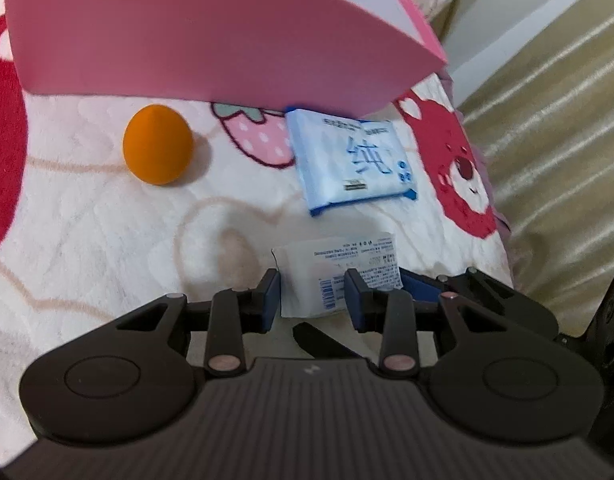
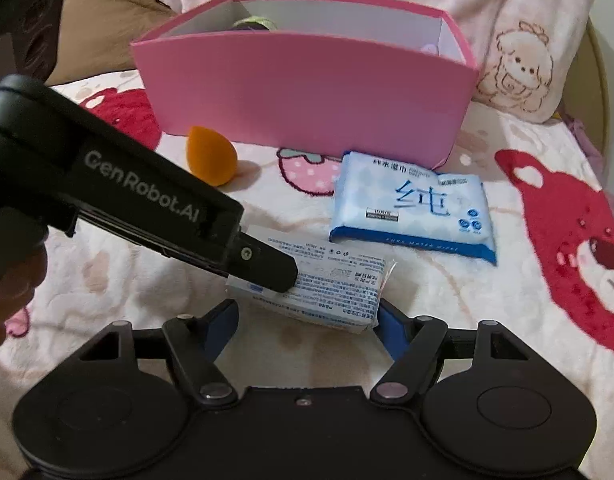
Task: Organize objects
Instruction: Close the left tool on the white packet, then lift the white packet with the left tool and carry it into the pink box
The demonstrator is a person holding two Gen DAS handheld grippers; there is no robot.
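Both my grippers meet at one white tissue pack (image 2: pixel 327 284) on the blanket (image 2: pixel 447 300). Left gripper (image 1: pixel 311 294) pinches it; right gripper (image 2: pixel 307 322) sits spread around it.

1. Pink box (image 2: pixel 307 92): open-topped, upright, white inside.
2. Orange teardrop sponge (image 2: pixel 212 156): lies just in front of the box's left end, point toward the box.
3. Blue wet-wipe pack (image 2: pixel 415 210): flat, printed face up, its far corner touching the box's right front corner.
4. White tissue packet (image 2: pixel 331 288): small-print side up, nearer than the wipes, well apart from the box.
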